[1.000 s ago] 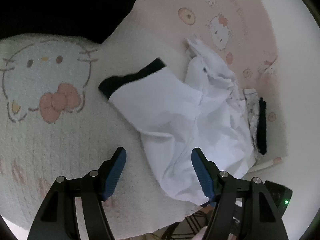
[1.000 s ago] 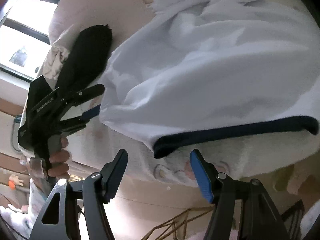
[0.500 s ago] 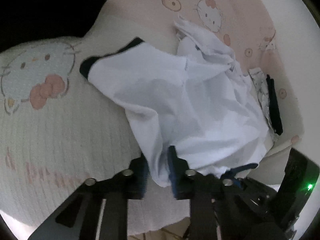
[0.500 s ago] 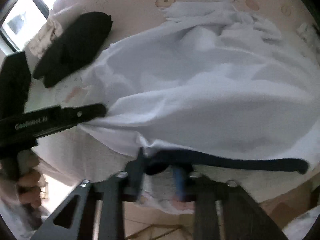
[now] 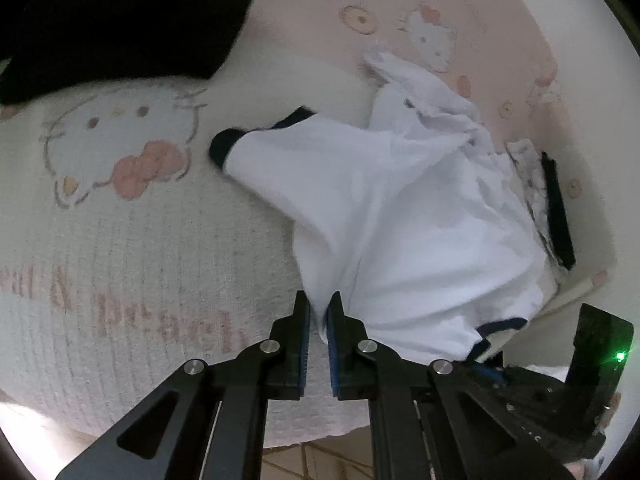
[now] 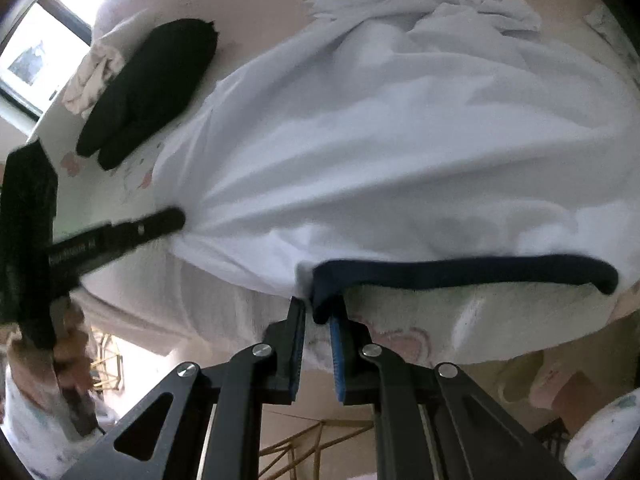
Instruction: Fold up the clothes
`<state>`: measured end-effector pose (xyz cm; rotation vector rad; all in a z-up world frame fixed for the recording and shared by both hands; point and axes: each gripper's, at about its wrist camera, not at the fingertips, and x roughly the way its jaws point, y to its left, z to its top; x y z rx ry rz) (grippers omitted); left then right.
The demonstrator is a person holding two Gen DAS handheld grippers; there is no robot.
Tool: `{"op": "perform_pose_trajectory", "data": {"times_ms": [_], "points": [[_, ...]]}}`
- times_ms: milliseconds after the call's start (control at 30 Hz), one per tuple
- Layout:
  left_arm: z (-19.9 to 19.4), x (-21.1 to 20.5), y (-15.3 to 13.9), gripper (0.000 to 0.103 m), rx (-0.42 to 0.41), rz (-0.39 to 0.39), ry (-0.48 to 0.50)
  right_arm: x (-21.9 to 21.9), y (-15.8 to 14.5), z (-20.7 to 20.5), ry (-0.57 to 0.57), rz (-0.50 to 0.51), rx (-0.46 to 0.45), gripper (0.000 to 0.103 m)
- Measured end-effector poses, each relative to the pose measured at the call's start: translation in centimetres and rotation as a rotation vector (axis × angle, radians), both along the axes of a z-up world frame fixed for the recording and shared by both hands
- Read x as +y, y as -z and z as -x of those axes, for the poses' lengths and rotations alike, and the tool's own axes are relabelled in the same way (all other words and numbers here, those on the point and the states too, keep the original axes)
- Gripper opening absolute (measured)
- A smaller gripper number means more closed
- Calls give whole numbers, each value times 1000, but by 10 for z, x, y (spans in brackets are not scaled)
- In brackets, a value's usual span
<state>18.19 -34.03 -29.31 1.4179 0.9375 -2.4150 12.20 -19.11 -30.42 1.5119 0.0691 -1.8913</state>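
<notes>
A white garment [image 5: 400,216] with navy trim [image 5: 224,144] lies crumpled on a cartoon-print blanket [image 5: 120,240]. My left gripper [image 5: 319,312] is shut on the garment's near white edge, which bunches between the blue pads. In the right wrist view the same white garment [image 6: 400,140] spreads wide, with its navy hem [image 6: 460,270] along the near side. My right gripper [image 6: 318,308] is closing its jaws on the left end of that hem, and the pads pinch the cloth. The left gripper's fingers [image 6: 160,222] grip the garment's left corner there.
A black folded cloth [image 6: 152,84] lies on a patterned one [image 6: 96,76] at the far left, by a window. Another dark mass [image 5: 120,20] fills the top left of the left view. A hand [image 6: 68,348] holds the left tool. The blanket's edge runs just below both grippers.
Both grippers went from wide open to clamped on the garment's near edge. The left one has shifted and pulled the white cloth taut toward itself.
</notes>
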Motion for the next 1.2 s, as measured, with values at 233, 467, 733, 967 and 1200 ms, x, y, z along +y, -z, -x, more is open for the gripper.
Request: {"op": "perform_pose_trajectory", "data": {"times_ms": [233,467,733,967,1200], "points": [[4,-12,-15,9,40,-66,3,12,-8,3,12,111,-20,39],[5,-27,-14,60,41,-154,-85,21,-3,18,85,158,-60,50],[32,-36,-5,60,35,-169,-85,48,22,35,249,257,-192,51],[46,-44,6,41,48,-119,-149,78,19,52,390,284,-205,51],[59,-34,4,17,-36,98,-72,76,21,49,446,156,-182,0]]}}
